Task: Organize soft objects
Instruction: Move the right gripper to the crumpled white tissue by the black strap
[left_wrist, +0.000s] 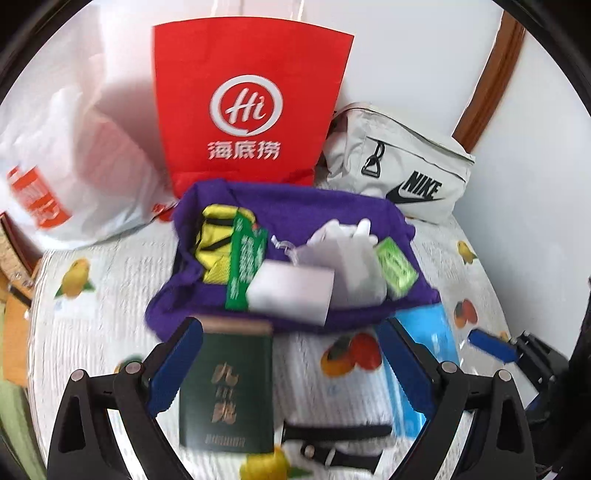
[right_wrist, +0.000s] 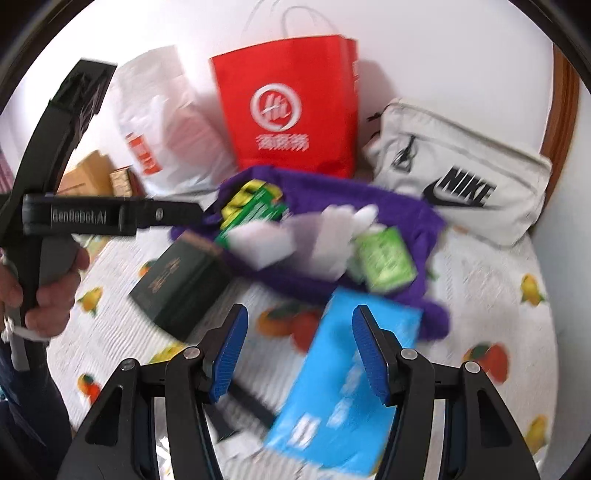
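Two grippers over a fruit-print bedcover (left_wrist: 110, 295), both empty, jaws apart. Left gripper (left_wrist: 291, 354) stands wide, a dark green box (left_wrist: 229, 384) below its left blade but not pinched. Right gripper (right_wrist: 299, 350) is about half spread, hovering above a blue packet (right_wrist: 343, 369), pads clear of it.

Frame centre: a purple cloth (left_wrist: 288, 206), rumpled, carrying loose clutter — yellow pouch (left_wrist: 212, 243), green sachet strip (left_wrist: 245, 266), white block (left_wrist: 291, 291), white crumpled bag (left_wrist: 351, 254), small green packet (left_wrist: 395, 269). Upper centre: red paper bag (left_wrist: 251, 103), upright. Upper left: white plastic bag (left_wrist: 70, 155). Upper right: grey Nike pouch (left_wrist: 399, 162), lying flat.

Risks, as judged:
- Lifting the cloth by one edge would likely tip the clutter off onto the bed.
- Slick packet film may slip from half-spread pads.
- Both views are blurred, so aim is uncertain.
- The red bag looks light; a nudge could topple it.
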